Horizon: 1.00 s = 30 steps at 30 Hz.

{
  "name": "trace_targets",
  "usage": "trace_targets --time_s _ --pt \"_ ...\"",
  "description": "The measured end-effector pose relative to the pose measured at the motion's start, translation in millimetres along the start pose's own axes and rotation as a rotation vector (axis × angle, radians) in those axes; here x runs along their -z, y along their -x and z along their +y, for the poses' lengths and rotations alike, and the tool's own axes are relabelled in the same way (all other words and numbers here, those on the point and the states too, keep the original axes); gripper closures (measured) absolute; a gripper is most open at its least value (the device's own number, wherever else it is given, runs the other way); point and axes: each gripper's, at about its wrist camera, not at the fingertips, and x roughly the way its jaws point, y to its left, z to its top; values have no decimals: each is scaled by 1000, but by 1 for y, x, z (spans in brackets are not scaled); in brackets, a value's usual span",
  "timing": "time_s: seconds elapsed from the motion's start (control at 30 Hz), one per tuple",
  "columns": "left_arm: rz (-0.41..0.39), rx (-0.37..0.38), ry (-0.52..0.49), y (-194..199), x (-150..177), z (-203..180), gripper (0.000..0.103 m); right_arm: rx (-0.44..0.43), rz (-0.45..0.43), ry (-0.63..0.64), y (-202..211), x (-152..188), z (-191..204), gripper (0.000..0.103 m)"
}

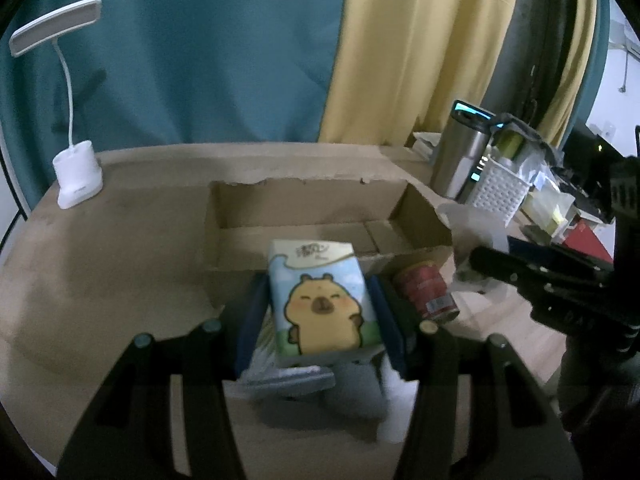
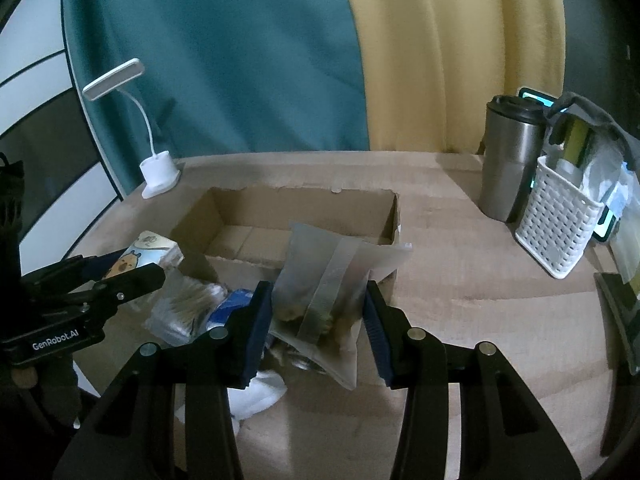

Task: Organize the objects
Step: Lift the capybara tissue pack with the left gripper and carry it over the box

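Note:
My left gripper (image 1: 320, 320) is shut on a tissue pack (image 1: 322, 304) printed with a yellow cartoon animal, held just in front of the open cardboard box (image 1: 312, 208). My right gripper (image 2: 318, 320) is shut on a frosted plastic pouch (image 2: 332, 280) with brownish contents, held above the box's (image 2: 304, 208) near wall. The left gripper (image 2: 120, 276) with the tissue pack (image 2: 148, 254) shows at the left in the right wrist view. The right gripper's fingers (image 1: 520, 272) show at the right in the left wrist view. A red can (image 1: 426, 290) lies beside the box.
A white desk lamp (image 1: 78, 178) stands at the back left. A steel tumbler (image 2: 508, 160) and a white perforated basket (image 2: 556, 228) with packets stand at the back right. A bag of cotton swabs (image 2: 188, 308) and white wrappers (image 2: 256, 396) lie on the wooden table (image 2: 480, 320).

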Motion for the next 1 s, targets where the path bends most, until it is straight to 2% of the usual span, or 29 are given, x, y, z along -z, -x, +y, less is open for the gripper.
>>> trace_targets --time_s 1.0 --pt "16 49 1 -46 -31 -14 50 -7 18 2 -30 -26 -18 56"
